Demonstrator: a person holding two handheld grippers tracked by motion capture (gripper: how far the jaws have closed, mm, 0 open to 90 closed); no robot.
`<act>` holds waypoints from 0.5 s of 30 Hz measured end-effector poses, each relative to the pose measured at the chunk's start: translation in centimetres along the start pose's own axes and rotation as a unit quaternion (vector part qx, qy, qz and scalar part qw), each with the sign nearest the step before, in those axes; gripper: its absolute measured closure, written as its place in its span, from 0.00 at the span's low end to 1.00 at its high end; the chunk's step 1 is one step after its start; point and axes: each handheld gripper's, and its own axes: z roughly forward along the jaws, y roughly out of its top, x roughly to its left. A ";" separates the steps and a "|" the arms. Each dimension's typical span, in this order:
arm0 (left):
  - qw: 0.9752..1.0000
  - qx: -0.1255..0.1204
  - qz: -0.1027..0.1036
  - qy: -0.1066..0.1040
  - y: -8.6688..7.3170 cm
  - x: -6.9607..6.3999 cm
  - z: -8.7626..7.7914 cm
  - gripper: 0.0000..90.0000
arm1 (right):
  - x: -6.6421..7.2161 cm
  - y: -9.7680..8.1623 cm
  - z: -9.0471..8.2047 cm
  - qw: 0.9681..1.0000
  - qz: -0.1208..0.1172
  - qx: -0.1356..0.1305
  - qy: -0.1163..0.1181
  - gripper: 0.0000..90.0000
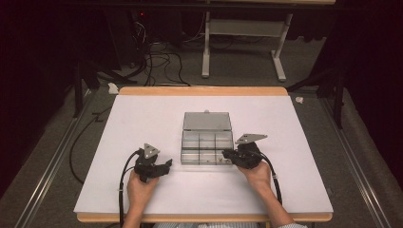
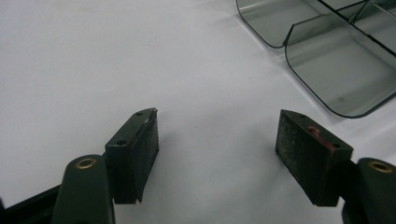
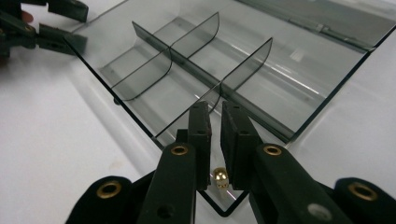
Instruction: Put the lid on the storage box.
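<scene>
A small round brass nut (image 3: 220, 178) is seen loose between the right gripper (image 3: 215, 116)'s nearly closed jaws, over the clear smoky plastic compartment box (image 3: 280, 100); the left gripper (image 2: 217, 135)'s jaws are spread, empty.

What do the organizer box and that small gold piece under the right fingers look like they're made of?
Box: smoky, see-through hard plastic by the look, glossy; the white table shows through its walls and dividers, and light streaks reflect off it. Gold piece: probably brass or brass-plated metal, a rounded, shiny cap with a bright highlight. It is too small to tell more.
</scene>
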 end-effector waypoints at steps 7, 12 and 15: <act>1.000 0.000 -0.001 0.001 0.0 0.0 0.0 0.35 | -0.5 -0.3 -1.3 0.999 0.016 -0.031 -0.008 0.84; 1.000 0.000 -0.001 0.001 0.0 0.0 0.0 0.35 | -1.1 -0.8 -1.9 0.999 0.024 -0.047 -0.015 0.80; 1.000 0.000 -0.001 0.001 0.0 0.0 0.0 0.35 | -1.5 -1.2 -2.3 0.998 0.030 -0.052 -0.023 0.75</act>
